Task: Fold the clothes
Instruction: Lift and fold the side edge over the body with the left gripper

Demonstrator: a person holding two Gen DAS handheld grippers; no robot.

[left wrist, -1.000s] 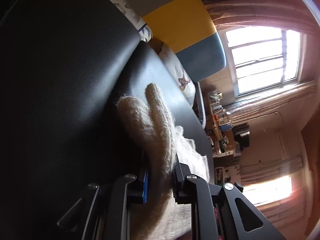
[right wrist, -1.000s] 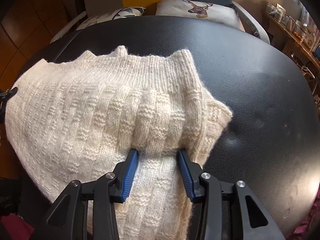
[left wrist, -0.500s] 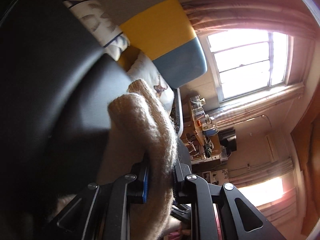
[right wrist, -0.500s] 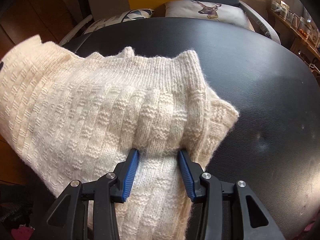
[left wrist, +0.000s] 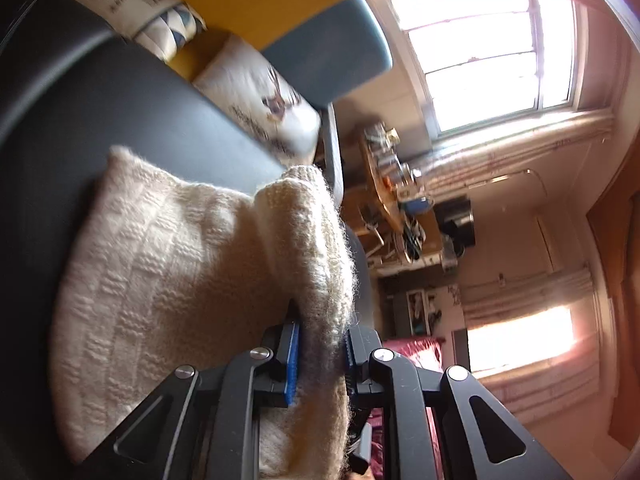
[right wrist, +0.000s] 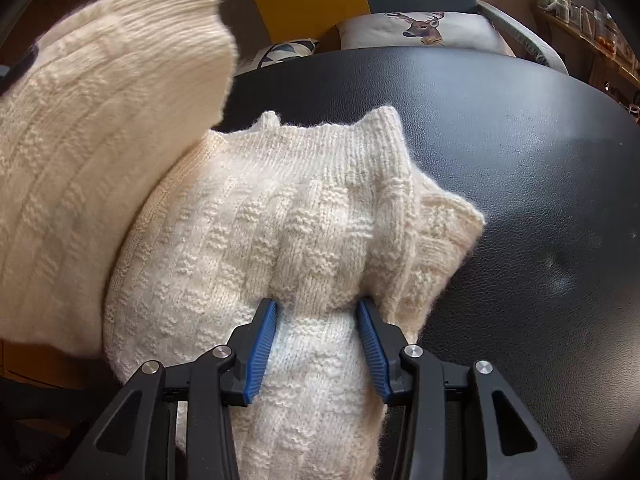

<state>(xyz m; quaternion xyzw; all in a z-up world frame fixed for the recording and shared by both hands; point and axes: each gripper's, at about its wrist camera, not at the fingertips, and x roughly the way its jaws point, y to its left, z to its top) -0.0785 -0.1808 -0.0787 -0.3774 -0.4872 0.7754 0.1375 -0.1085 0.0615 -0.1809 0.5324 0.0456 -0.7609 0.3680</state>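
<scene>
Sweater edge lifted higher by left tool, right tool clamped

Your cream sweater runs off the right wrist view's left and bottom edges. Its raised flap blurs and hides the black table behind. The shelf clutter is too small to identify.

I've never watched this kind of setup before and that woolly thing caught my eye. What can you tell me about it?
The cream knitted sweater looks like thick, fuzzy wool, with ribbed edges and a blocky raised pattern. It lies bunched on the black leather-like surface. The right tongs pinch a gathered fold near its edge. The left tongs grip another part, and in the right view that side is lifted and curling over the rest.
</scene>
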